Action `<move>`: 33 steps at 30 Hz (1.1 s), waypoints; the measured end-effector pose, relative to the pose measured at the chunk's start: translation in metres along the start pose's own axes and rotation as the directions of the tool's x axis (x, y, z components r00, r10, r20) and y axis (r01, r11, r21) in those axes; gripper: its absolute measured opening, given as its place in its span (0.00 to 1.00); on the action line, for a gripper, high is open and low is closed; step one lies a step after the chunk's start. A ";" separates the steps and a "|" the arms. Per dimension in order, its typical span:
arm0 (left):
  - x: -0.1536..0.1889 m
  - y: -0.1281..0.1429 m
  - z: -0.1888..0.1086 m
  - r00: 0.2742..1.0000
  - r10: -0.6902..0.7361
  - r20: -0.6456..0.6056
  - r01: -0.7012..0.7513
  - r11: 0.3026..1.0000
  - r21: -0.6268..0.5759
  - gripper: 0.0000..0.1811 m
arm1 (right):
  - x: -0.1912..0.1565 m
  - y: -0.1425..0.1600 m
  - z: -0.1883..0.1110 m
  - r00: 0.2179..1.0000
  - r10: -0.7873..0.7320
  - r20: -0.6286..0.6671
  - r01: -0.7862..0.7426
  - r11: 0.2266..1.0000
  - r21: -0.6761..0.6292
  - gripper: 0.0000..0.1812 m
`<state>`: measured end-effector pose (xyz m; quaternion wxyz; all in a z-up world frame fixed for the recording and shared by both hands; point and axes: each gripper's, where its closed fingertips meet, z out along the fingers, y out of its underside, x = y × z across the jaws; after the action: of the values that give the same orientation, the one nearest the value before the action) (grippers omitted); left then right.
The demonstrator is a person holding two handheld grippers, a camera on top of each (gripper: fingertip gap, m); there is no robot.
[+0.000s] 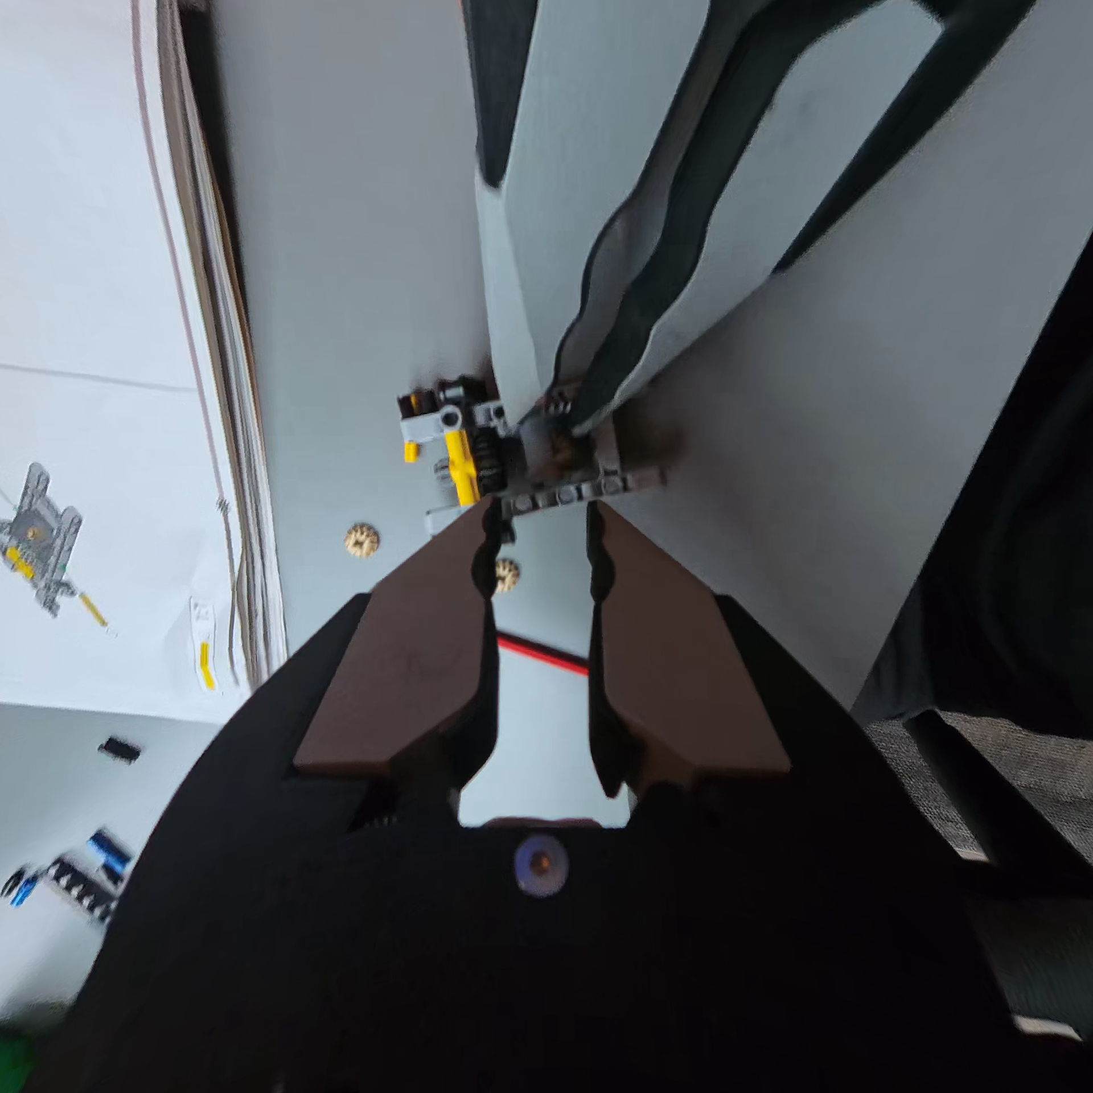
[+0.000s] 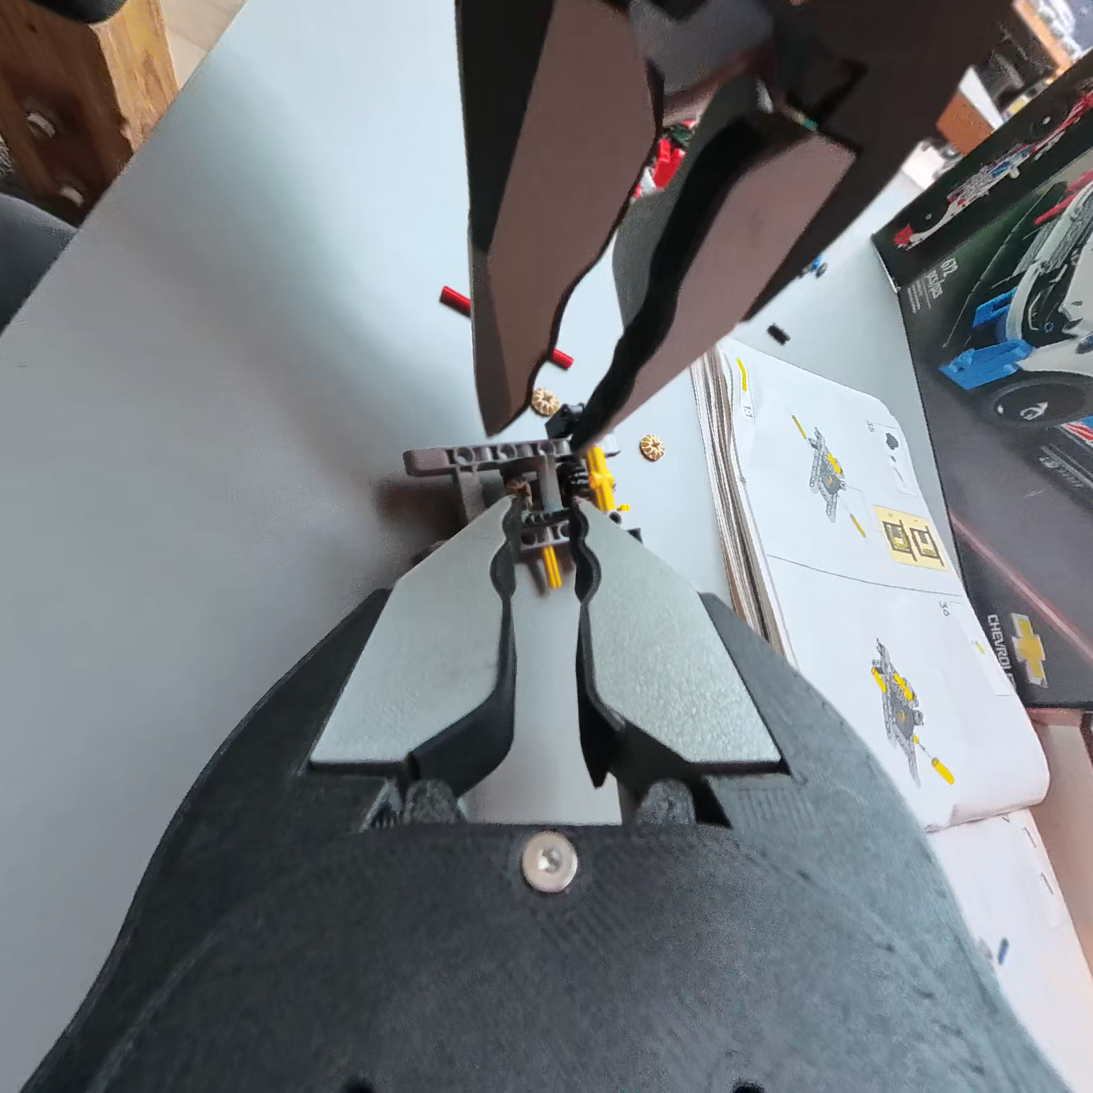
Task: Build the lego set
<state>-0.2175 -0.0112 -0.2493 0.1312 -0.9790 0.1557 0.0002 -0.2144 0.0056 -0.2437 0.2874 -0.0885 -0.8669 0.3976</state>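
A small grey, black and yellow lego assembly (image 1: 473, 455) rests on the pale table (image 1: 355, 236). My right gripper (image 2: 543, 507), with grey fingers, is shut on the assembly's near grey end (image 2: 541, 532), where a yellow axle (image 2: 553, 571) sticks out toward the camera. In the left wrist view it reaches in from above (image 1: 562, 414). My left gripper (image 1: 541, 507), with brown fingers, is open with its tips right at the assembly's long grey beam (image 1: 582, 491). In the right wrist view it hangs over the assembly's far side (image 2: 544, 429). Two tan gears (image 1: 361, 539) (image 1: 506, 575) lie loose beside it.
An open instruction booklet (image 2: 857, 562) lies right of the assembly, with the dark set box (image 2: 1017, 355) beyond it. A red axle (image 2: 455, 297) lies behind the left gripper. Blue and black loose parts (image 1: 106, 857) sit near the booklet. A wooden block (image 2: 77, 89) stands off the table's far left edge. The tips of both grippers are at nearly the same place.
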 end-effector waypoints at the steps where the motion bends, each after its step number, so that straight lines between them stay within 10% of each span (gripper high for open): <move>1: -0.001 0.003 -0.003 1.000 -0.006 0.004 0.006 1.000 0.006 0.14 | 0.000 0.001 0.000 1.000 0.008 0.002 -0.008 1.000 0.001 0.07; 33: 0.009 0.004 -0.003 0.992 -0.112 -0.051 0.120 0.974 0.190 0.11 | 0.003 -0.002 0.006 0.976 -0.175 -0.126 0.167 0.983 -0.073 0.03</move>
<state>-0.2103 -0.0183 -0.2479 0.2222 -0.9689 0.1001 -0.0423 -0.2201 0.0018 -0.2438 0.3743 -0.0482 -0.8623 0.3377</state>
